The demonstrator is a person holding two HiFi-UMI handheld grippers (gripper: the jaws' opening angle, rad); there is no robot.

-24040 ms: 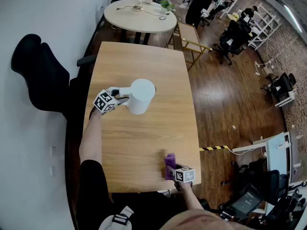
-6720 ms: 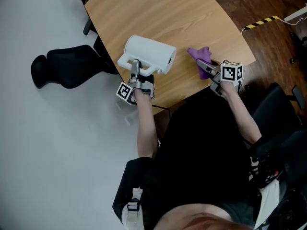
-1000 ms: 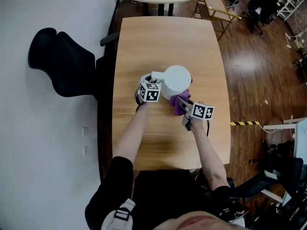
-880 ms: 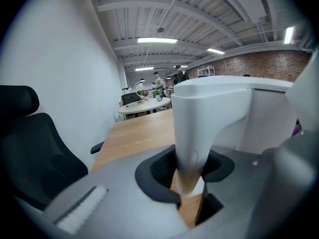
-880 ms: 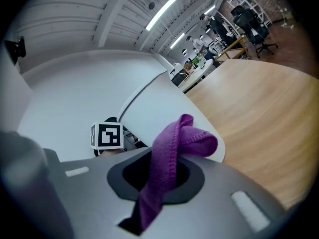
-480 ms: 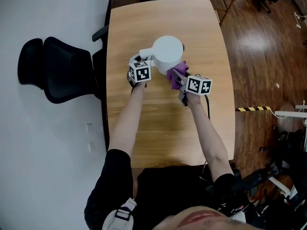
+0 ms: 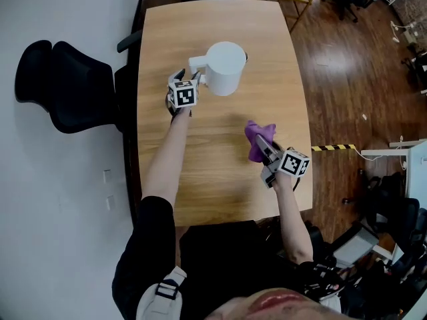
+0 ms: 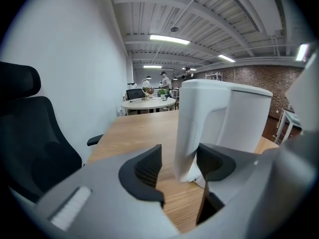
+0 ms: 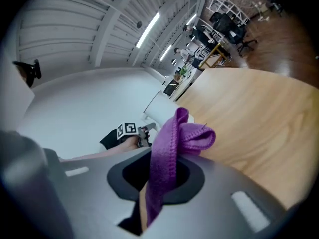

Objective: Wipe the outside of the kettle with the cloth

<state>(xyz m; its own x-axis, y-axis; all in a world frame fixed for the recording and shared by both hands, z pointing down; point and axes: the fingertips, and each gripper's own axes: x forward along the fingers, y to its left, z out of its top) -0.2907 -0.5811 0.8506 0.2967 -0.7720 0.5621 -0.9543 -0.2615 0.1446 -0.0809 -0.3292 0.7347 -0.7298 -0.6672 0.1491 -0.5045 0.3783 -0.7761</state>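
Head view: right gripper [image 7: 262, 145], clamped on cloth [image 7: 255, 132], pulled off kettle [image 7: 225, 67]. Left gripper [image 7: 189, 79] jaws just opened around handle [image 8: 192, 128]; wipe looks done.

Head view: L tongs [image 7: 189, 79] tips sit under own marker cube [image 7: 182, 96], so contact w/ kettle [image 7: 225, 67] handle [image 7: 196, 64] is unreadable there. L gripper view: jaws have just been opening, handle between them; kettle base is behind the right-hand jaw, body cut off at right. R gripper view: cloth [image 9: 172, 143] tail vanishes into R tongs [image 9: 158, 180]; kettle mostly behind cloth. Surface [image 7: 213, 159] near edge partly under torso [image 7: 220, 259]. People [image 8: 164, 78] at far table [image 8: 148, 102] too small to read.
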